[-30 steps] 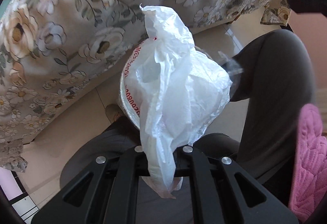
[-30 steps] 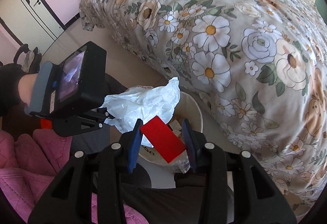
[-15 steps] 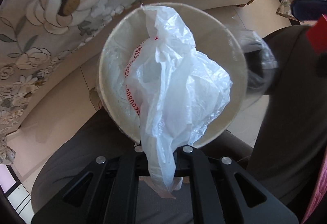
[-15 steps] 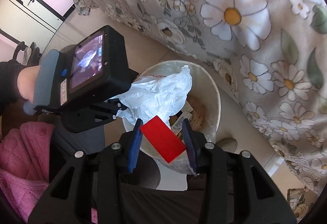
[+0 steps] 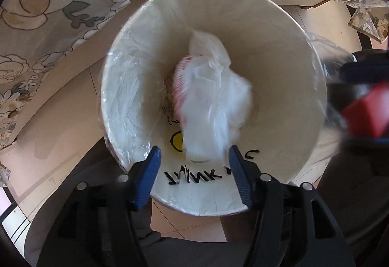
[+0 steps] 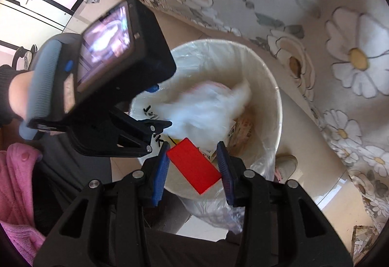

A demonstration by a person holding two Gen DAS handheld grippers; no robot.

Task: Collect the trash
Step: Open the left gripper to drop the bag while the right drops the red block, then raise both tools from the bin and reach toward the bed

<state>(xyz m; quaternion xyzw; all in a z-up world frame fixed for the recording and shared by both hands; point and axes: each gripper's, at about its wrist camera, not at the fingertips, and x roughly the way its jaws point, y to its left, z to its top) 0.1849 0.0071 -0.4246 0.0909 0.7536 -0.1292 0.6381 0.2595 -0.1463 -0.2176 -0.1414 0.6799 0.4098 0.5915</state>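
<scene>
Over the bin [image 5: 279, 52], the left gripper [image 5: 194, 169] has just opened, dropping the bag [image 5: 214, 101], while the right gripper [image 6: 194, 164] clamps a red card [image 6: 194, 166] to bin next.

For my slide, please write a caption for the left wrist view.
Open left gripper above the lined white bin, crumpled white plastic bag dropping inside.

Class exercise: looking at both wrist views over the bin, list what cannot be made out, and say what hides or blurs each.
- White plastic bag: motion-blurred, left view; red print unreadable.
- Bin bottom: covered by bag.
- Lettering: partly behind left gripper.
- Red card in right gripper: blurred, cut off, left view.
</scene>
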